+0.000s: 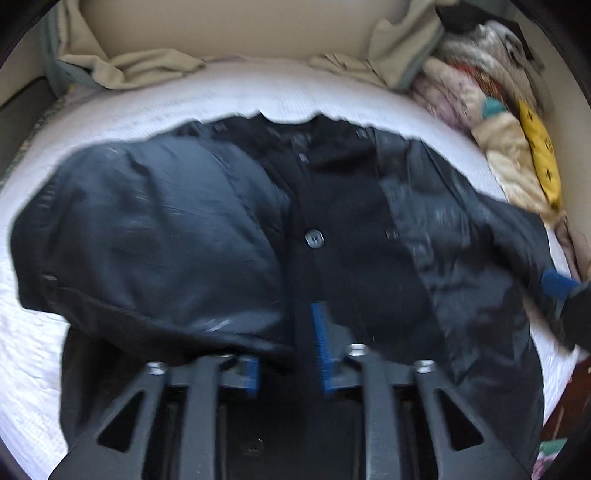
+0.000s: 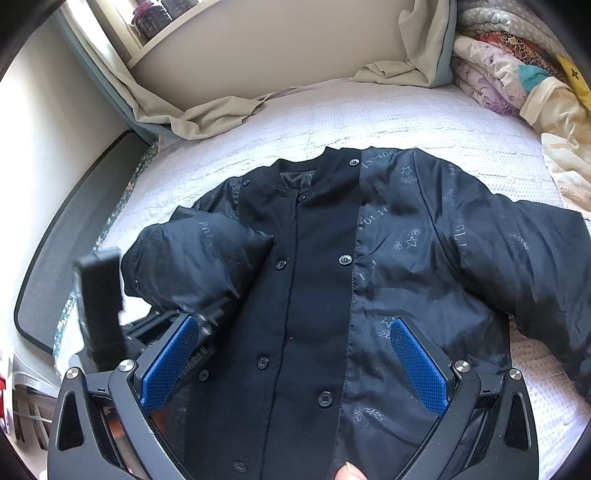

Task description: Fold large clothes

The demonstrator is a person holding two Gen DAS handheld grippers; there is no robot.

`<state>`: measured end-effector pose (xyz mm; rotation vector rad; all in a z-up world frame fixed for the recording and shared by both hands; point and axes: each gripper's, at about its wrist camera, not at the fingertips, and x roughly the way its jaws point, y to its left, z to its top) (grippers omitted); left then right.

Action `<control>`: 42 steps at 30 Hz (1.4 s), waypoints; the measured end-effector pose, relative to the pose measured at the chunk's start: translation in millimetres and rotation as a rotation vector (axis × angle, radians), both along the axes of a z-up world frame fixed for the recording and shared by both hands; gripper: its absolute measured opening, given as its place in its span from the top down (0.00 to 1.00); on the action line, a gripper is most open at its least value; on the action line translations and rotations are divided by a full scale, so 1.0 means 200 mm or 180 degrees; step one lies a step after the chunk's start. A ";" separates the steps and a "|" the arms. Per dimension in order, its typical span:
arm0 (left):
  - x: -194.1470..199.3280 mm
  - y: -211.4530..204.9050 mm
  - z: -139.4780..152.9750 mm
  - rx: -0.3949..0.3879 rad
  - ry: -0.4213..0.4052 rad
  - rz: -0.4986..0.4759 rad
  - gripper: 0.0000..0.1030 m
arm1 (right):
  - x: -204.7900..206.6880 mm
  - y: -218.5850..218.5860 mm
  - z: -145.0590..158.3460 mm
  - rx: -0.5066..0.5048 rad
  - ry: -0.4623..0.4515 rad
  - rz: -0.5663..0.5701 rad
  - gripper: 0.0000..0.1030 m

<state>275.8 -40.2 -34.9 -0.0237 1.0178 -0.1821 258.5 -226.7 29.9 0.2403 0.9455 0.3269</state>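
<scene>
Blue-padded fingers (image 2: pixel 417 365) of the right gripper (image 2: pixel 291 365) stand wide apart just above the lower front of a black jacket (image 2: pixel 314 295), with nothing pinched between them; the button placket runs up between the two pads. A fingertip (image 2: pixel 349 470) of the person shows at the bottom edge of that view. Seven dark buttons can be counted down the jacket's front there, though some may be hidden.

Seen from its own blurred camera, the left gripper (image 1: pixel 288 350) has its fingers (image 1: pixel 320 347) parted a moderate way over the jacket's near hem. The dark cloth lies under and around them, but whether any fold is pressed between the pads I cannot tell. In the right wrist view the left gripper (image 2: pixel 173 332) appears as a black body beside the jacket's folded sleeve (image 2: pixel 199 258), towards the left edge of the bed (image 2: pixel 406 122).

The jacket lies spread face up in the middle of the white bed, collar towards the far edge and hem towards the near edge. One sleeve is folded in over the chest; the other sleeve (image 2: pixel 535 251) reaches out towards the right edge.

Past the collar, a beige curtain (image 2: pixel 177 110) bunches on the far left corner. A heap of folded patterned blankets (image 2: pixel 517 81) sits at the far right corner. Two dark jars (image 2: pixel 155 18) stand on a shelf (image 2: pixel 192 33) above; their contents are too small to make out.
</scene>
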 end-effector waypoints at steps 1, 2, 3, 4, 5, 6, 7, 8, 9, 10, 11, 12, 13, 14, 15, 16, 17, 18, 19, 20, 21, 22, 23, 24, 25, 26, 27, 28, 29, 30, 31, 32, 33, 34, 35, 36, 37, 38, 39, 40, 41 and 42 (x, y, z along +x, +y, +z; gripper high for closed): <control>-0.01 0.00 0.00 -0.0018 0.0012 -0.0060 0.36 | 0.00 0.00 -0.01 -0.0017 0.0014 -0.0002 0.00; -0.02 -0.01 0.01 -0.0019 -0.0006 -0.0098 0.22 | 0.01 0.00 -0.02 -0.0042 0.0041 -0.0006 0.00; -0.05 -0.01 0.02 -0.0006 -0.0032 -0.0127 0.16 | 0.01 0.00 -0.03 -0.0057 0.0060 -0.0008 0.00; -0.08 -0.01 0.05 -0.0004 -0.0055 -0.0177 0.08 | 0.02 0.00 -0.04 -0.0076 0.0085 -0.0009 0.00; -0.11 0.00 0.07 -0.0036 -0.0059 -0.0221 0.06 | 0.03 0.01 -0.05 -0.0106 0.0125 -0.0013 0.00; -0.14 0.01 0.09 -0.0089 -0.0045 -0.0283 0.06 | 0.04 0.01 -0.07 -0.0126 0.0153 -0.0020 0.00; -0.17 0.03 0.11 -0.0136 -0.0023 -0.0328 0.06 | 0.04 0.01 -0.08 -0.0152 0.0188 -0.0031 0.00; -0.22 0.07 0.14 -0.0216 -0.0002 -0.0369 0.06 | 0.05 0.01 -0.09 -0.0178 0.0215 -0.0039 0.00; -0.24 0.09 0.15 -0.0254 0.0002 -0.0368 0.06 | 0.05 0.01 -0.11 -0.0218 0.0248 -0.0047 0.00; -0.28 0.14 0.18 -0.0332 -0.0013 -0.0343 0.05 | 0.06 0.02 -0.13 -0.0266 0.0285 -0.0051 0.00; -0.30 0.18 0.20 -0.0379 -0.0045 -0.0316 0.04 | 0.06 0.03 -0.15 -0.0298 0.0309 -0.0049 0.00; -0.32 0.23 0.23 -0.0428 -0.0117 -0.0260 0.04 | 0.07 0.04 -0.17 -0.0345 0.0341 -0.0037 0.00; -0.32 0.25 0.25 -0.0439 -0.0180 -0.0212 0.02 | 0.07 0.05 -0.19 -0.0394 0.0370 -0.0020 0.00; -0.34 0.30 0.28 -0.0422 -0.0335 -0.0120 0.01 | 0.07 0.07 -0.23 -0.0470 0.0412 0.0011 0.00; -0.35 0.33 0.31 -0.0385 -0.0467 -0.0048 0.01 | 0.07 0.09 -0.25 -0.0527 0.0437 0.0030 0.00; -0.35 0.36 0.33 -0.0330 -0.0615 0.0045 0.01 | 0.08 0.11 -0.28 -0.0586 0.0463 0.0047 0.00; -0.36 0.41 0.35 -0.0254 -0.0760 0.0164 0.01 | 0.08 0.13 -0.32 -0.0669 0.0508 0.0072 0.00; -0.37 0.44 0.36 -0.0193 -0.0841 0.0255 0.01 | 0.08 0.14 -0.34 -0.0709 0.0538 0.0081 0.00; -0.38 0.47 0.38 -0.0112 -0.0938 0.0357 0.01 | 0.08 0.15 -0.38 -0.0765 0.0586 0.0076 0.00; -0.39 0.51 0.40 0.0005 -0.1067 0.0464 0.01 | 0.08 0.16 -0.41 -0.0819 0.0630 0.0060 0.00; -0.40 0.53 0.42 0.0092 -0.1164 0.0542 0.01 | 0.08 0.16 -0.43 -0.0858 0.0656 0.0052 0.00; -0.42 0.56 0.46 0.0167 -0.1279 0.0634 0.01 | 0.08 0.17 -0.45 -0.0915 0.0677 0.0052 0.00; -0.45 0.59 0.50 0.0201 -0.1429 0.0729 0.01 | 0.08 0.18 -0.46 -0.0957 0.0677 0.0063 0.00; -0.47 0.61 0.53 0.0206 -0.1547 0.0788 0.01 | 0.07 0.19 -0.47 -0.1015 0.0668 0.0080 0.00; -0.50 0.64 0.59 0.0211 -0.1742 0.0869 0.01 | 0.06 0.21 -0.48 -0.1069 0.0651 0.0091 0.00; -0.53 0.66 0.62 0.0221 -0.1870 0.0906 0.01 | 0.06 0.21 -0.49 -0.1122 0.0626 0.0093 0.00; -0.56 0.68 0.65 0.0247 -0.2049 0.0933 0.01 | 0.05 0.22 -0.50 -0.1162 0.0613 0.0087 0.00; -0.57 0.68 0.67 0.0270 -0.2152 0.0946 0.01 | 0.05 0.22 -0.51 -0.1183 0.0615 0.0073 0.00; -0.60 0.69 0.69 0.0329 -0.2340 0.0974 0.01 | 0.05 0.22 -0.52 -0.1186 0.0624 0.0055 0.00; -0.61 0.70 0.70 0.0362 -0.2416 0.0998 0.00 | 0.04 0.22 -0.53 -0.1182 0.0619 0.0032 0.00; -0.62 0.71 0.71 0.0399 -0.2484 0.1049 0.00 | 0.04 0.22 -0.54 -0.1185 0.0613 0.0018 0.00; -0.62 0.72 0.72 0.0387 -0.2478 0.1061 0.00 | 0.03 0.22 -0.55 -0.1206 0.0610 0.0004 0.00; -0.62 0.74 0.72 0.0349 -0.2453 0.1058 0.00 | 0.03 0.22 -0.55 -0.1220 0.0606 -0.0006 0.00; -0.61 0.75 0.73 0.0291 -0.2406 0.1067 0.00 | 0.02 0.22 -0.56 -0.1224 0.0599 -0.0025 0.00; -0.60 0.78 0.74 0.0218 -0.2366 0.1112 0.00 | 0.02 0.22 -0.57 -0.1208 0.0602 -0.0045 0.00; -0.60 0.80 0.74 0.0147 -0.2341 0.1148 0.00 | 0.01 0.22 -0.57 -0.1179 0.0600 -0.0068 0.00; -0.60 0.84 0.75 0.0051 -0.2303 0.1168 0.00 | 0.01 0.21 -0.57 -0.1162 0.0582 -0.0076 0.00; -0.60 0.88 0.76 -0.0036 -0.2262 0.1173 0.00 | 0.00 0.21 -0.57 -0.1165 0.0549 -0.0062 0.00; -0.60 0.90 0.75 -0.0094 -0.2230 0.1178 0.00 | 0.00 0.22 -0.57 -0.1179 0.0526 -0.0041 0.00; -0.59 0.94 0.76 -0.0200 -0.2159 0.1197 0.00 | -0.02 0.22 -0.57 -0.1195 0.0498 -0.0012 0.00; -0.59 0.97 0.76 -0.0283 -0.2107 0.1220 0.00 | -0.03 0.22 -0.56 -0.1217 0.0476 0.0016 0.00; -0.59 1.00 0.75 -0.0338 -0.2076 0.1242 0.00 | -0.03 0.22 -0.55 -0.1254 0.0455 0.0034 0.00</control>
